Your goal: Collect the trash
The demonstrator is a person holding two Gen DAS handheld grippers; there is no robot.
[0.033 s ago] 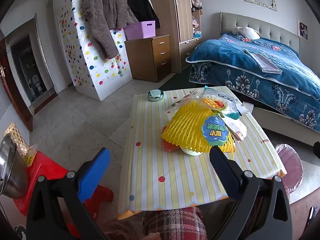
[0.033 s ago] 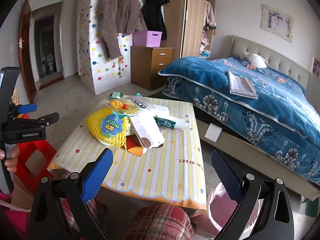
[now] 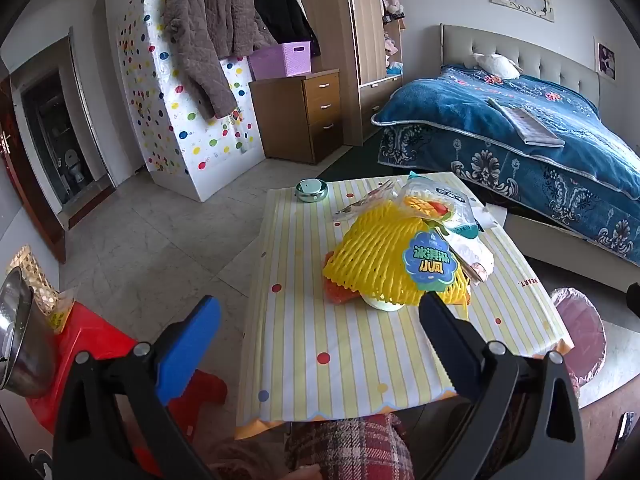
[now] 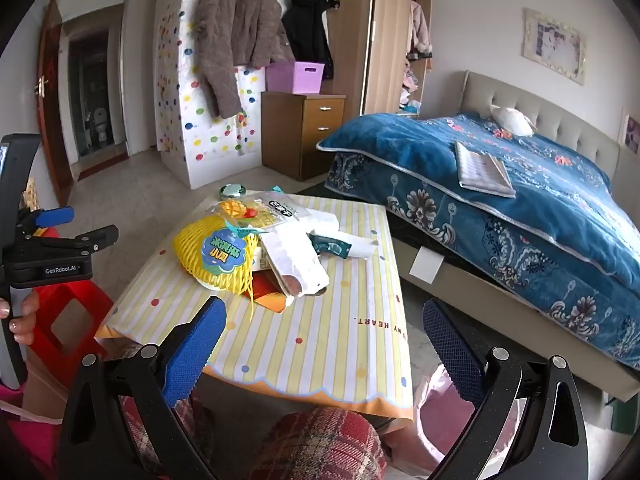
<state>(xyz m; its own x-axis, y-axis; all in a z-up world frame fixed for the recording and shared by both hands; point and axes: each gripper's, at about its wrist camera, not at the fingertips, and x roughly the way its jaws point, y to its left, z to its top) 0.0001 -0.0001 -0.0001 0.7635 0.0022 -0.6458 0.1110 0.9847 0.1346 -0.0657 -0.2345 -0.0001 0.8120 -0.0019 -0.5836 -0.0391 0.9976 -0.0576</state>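
From where I watched, both of my handheld grippers hung above the near edge of a low table covered in a yellow-and-white striped cloth with coloured dots (image 3: 360, 360). My left gripper (image 3: 320, 320) had its blue-padded fingers (image 3: 188, 344) spread as wide as they went, with nothing between them; it pointed down toward the table. My right gripper (image 4: 324, 332) was equally wide open and empty. The trash sat in a heap on the middle of the table: a yellow foam fruit net with a blue-green scalloped label (image 3: 384, 260) lay on top toward the left side, an orange wrapper (image 4: 272, 294) poked out beneath it, and a clear plastic snack bag printed with fruit (image 4: 256, 210) lay at the far side. White paper packaging (image 4: 292, 260) and a small dark green packet (image 4: 330, 246) lay just beside the net on the right. A small round green tin (image 3: 311, 191) stood apart at the far left corner. A pink-lined bin (image 3: 580, 336) stood on the floor right of the table.
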